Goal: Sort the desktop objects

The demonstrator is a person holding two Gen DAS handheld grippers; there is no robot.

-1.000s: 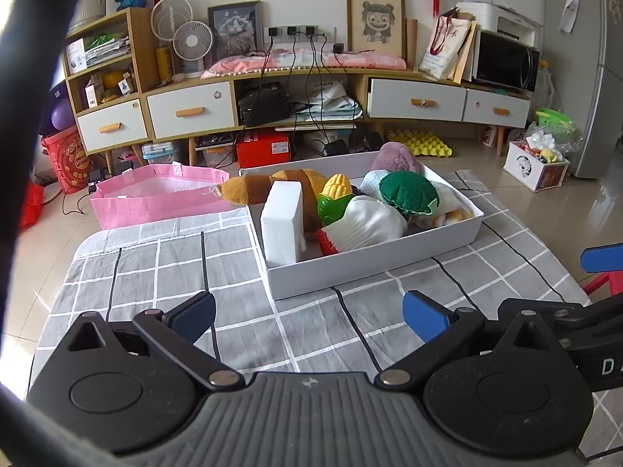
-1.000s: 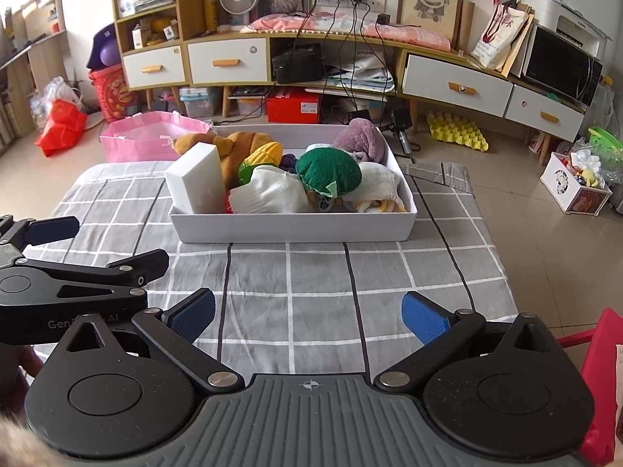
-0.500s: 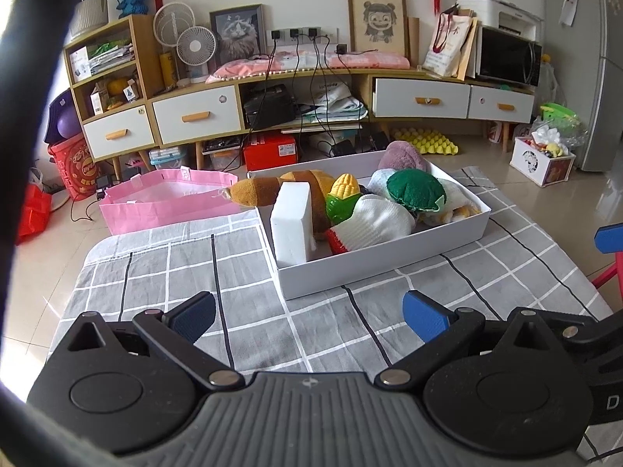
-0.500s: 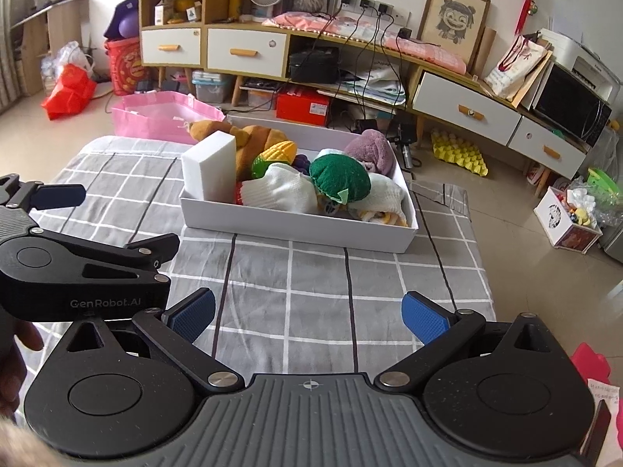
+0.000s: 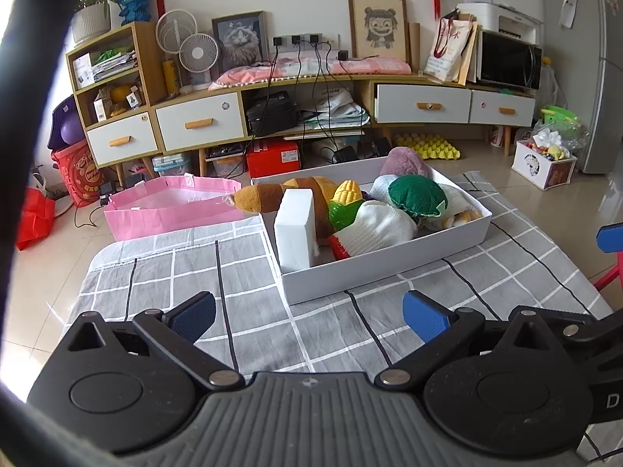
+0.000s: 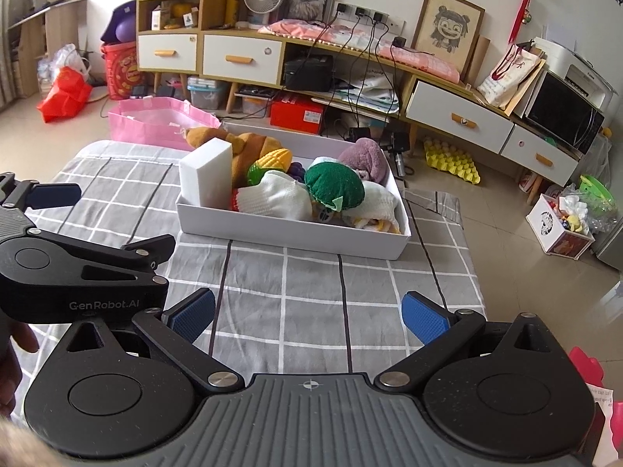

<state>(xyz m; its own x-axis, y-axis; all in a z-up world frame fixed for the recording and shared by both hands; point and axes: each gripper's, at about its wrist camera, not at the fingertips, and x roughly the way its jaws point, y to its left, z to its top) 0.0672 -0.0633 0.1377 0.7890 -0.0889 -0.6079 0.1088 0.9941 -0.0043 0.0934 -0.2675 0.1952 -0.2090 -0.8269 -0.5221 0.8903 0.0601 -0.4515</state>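
Toys [image 5: 389, 210]: heaped in white tray [image 5: 389, 268], apparently gathered for sorting
Left gripper [image 5: 307, 313]: wide, empty, facing tray
Right gripper [image 6: 307, 313]: wide, empty, poised short of tray

Setting: living room of a home. Evidence: long wooden sideboard [image 5: 311, 105] with white drawers along the far wall; two framed pictures [image 5: 377, 27] leaning on it; small desk fans [image 5: 196, 52]; potted plant [image 5: 91, 19] on the shelf unit; microwave [image 5: 508, 60] at the sideboard's right end; tiled floor [image 6: 486, 202]; pink bag [image 5: 175, 210] beyond the far edge of a table under a grey checked cloth [image 6: 296, 292].
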